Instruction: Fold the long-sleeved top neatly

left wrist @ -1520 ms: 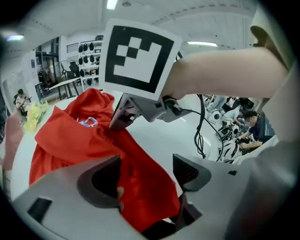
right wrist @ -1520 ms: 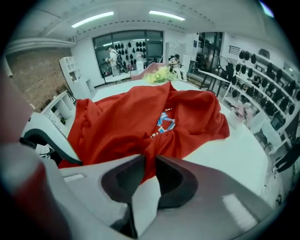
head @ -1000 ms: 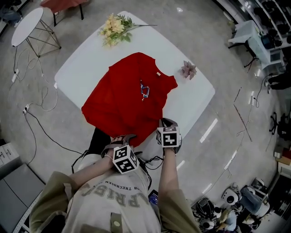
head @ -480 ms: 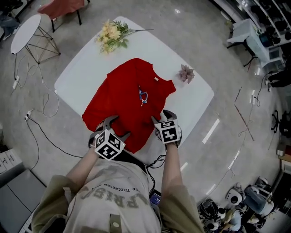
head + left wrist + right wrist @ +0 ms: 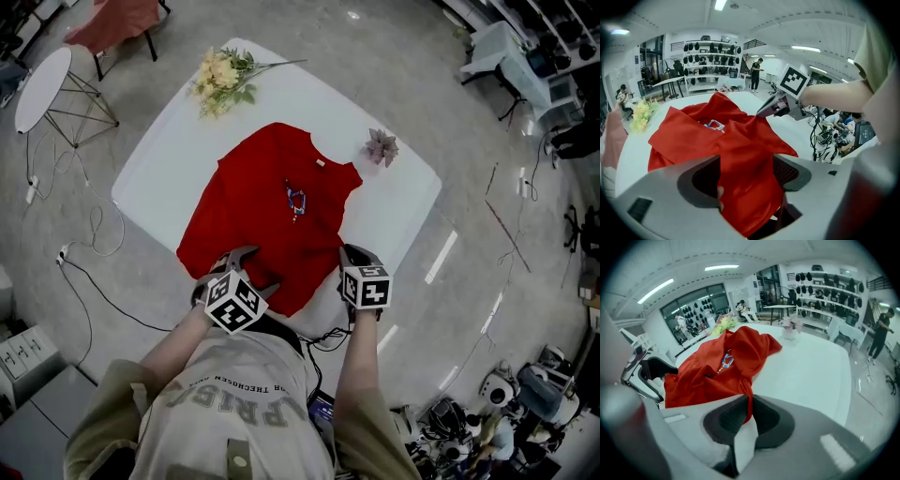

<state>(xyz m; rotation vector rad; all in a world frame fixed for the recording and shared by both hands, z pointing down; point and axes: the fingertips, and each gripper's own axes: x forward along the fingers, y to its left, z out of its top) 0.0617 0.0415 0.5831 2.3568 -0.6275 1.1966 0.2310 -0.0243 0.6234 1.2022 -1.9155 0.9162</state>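
The red long-sleeved top (image 5: pixel 262 206) lies rumpled on the white table (image 5: pixel 394 206), with a blue print on its chest. My left gripper (image 5: pixel 242 272) is at the near left hem, open, with a thick fold of red cloth (image 5: pixel 740 178) lying loose between its fingers. My right gripper (image 5: pixel 352 255) is at the near right hem. Its jaws have just been closing and are now shut on a thin edge of the top (image 5: pixel 749 401). That pinch pulls the cloth up into a peak, which shows in the left gripper view at the right gripper (image 5: pixel 773 105).
A yellow bouquet (image 5: pixel 225 73) lies at the table's far corner and a pink paper flower (image 5: pixel 381 146) sits by the top's right shoulder. A round side table (image 5: pixel 42 80) and floor cables (image 5: pixel 84 225) are to the left. The table's near edge is right under both grippers.
My left gripper swung out from in front of my body to the left part of the near hem. My right gripper shifted slightly right at the hem's other end.
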